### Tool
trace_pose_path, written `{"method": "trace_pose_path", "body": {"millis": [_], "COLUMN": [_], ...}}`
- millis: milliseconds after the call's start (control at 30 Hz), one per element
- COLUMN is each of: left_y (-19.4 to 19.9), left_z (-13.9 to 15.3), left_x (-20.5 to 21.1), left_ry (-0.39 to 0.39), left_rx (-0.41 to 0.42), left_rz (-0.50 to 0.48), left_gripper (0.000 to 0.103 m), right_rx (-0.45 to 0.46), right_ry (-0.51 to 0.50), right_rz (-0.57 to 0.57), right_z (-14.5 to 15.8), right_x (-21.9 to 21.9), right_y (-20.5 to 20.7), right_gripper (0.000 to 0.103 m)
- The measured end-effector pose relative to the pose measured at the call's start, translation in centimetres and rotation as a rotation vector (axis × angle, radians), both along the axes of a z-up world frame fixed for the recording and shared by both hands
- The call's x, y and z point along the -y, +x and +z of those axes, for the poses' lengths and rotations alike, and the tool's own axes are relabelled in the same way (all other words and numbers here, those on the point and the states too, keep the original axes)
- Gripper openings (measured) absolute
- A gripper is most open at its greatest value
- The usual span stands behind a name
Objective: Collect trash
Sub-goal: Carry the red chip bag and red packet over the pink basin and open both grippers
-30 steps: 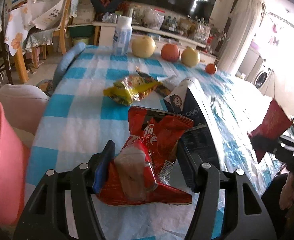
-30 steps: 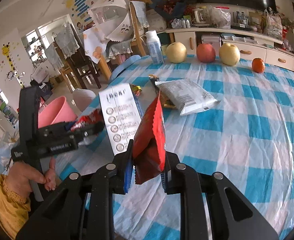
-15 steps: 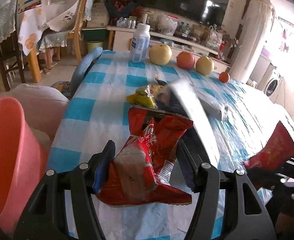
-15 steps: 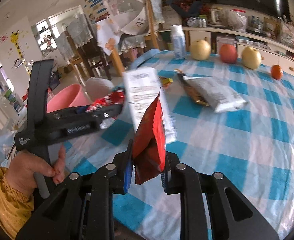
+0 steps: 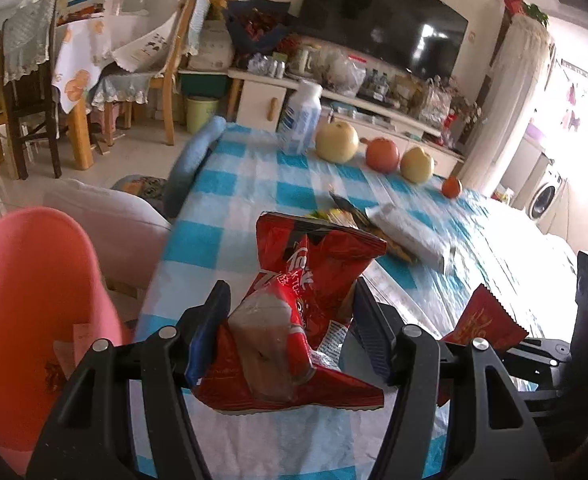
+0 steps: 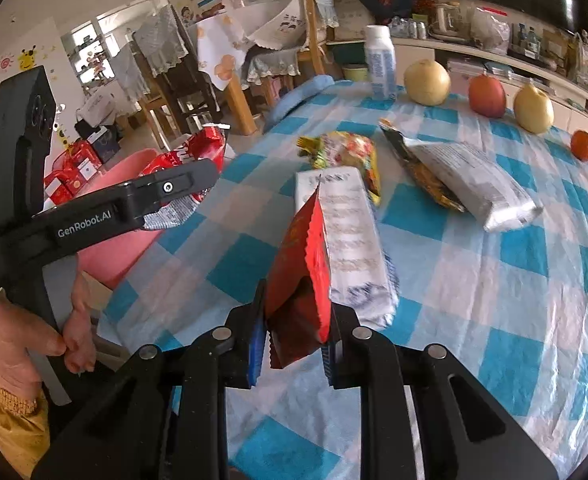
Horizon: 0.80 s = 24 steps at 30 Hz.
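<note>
Leftmost, the pink plastic bin [image 5: 25,320] stands below the table edge, a scrap or two already inside; it lies to the left of the left gripper [image 5: 289,320], which is much the nearer tool. That gripper's jaws are clamped partway on a crinkled red snack bag [image 5: 310,280], glossy foil with a clear window, upright over the checked tablecloth [image 5: 229,240]. Further right, the right gripper [image 6: 294,344] pinches a flat red sachet [image 6: 306,272] with serrated edges, standing on end. On the cloth beyond lie a white printed packet [image 6: 346,232], a yellow wrapper [image 6: 346,152] and a silver pouch [image 6: 470,176], uncollected.
</note>
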<state>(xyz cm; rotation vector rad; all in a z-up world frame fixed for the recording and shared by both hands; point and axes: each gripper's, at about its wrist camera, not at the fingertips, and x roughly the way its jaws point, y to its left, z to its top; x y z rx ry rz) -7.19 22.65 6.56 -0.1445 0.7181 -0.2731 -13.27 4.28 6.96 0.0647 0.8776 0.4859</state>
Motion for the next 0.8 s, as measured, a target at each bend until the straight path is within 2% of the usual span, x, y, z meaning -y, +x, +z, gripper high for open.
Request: {"method": "trace_pose_path", "body": {"millis": [233,433,567,800], "left_y": [-0.6,-1.2,-1.4,-1.5], "left_z": [1.4,2.0,1.9,1.3], "left_x": [-5.1,-11.6,-16.0,-19.8], "left_ry": [-0.036,-0.037,-0.057,-0.091], "left_rx": [0.025,0.031,0.017,-0.003], "left_rz": [0.134,0.332,0.448,0.539], "left_gripper": [0.063,0.063,0.063,0.063], "right_rx": [0.019,0.027,0.032,0.017], "right_ry": [0.035,0.044,0.038,0.017], "right_rz": [0.108,0.245,0.325,0.407], "right_z": [2.4,3.5,3.7,2.6], "right_x": [-5.2,-12.2,-16.8,-23.2], "right_y": [0.6,1.5,2.1,3.3], "right_gripper": [0.024,0.024,0.024,0.024]}}
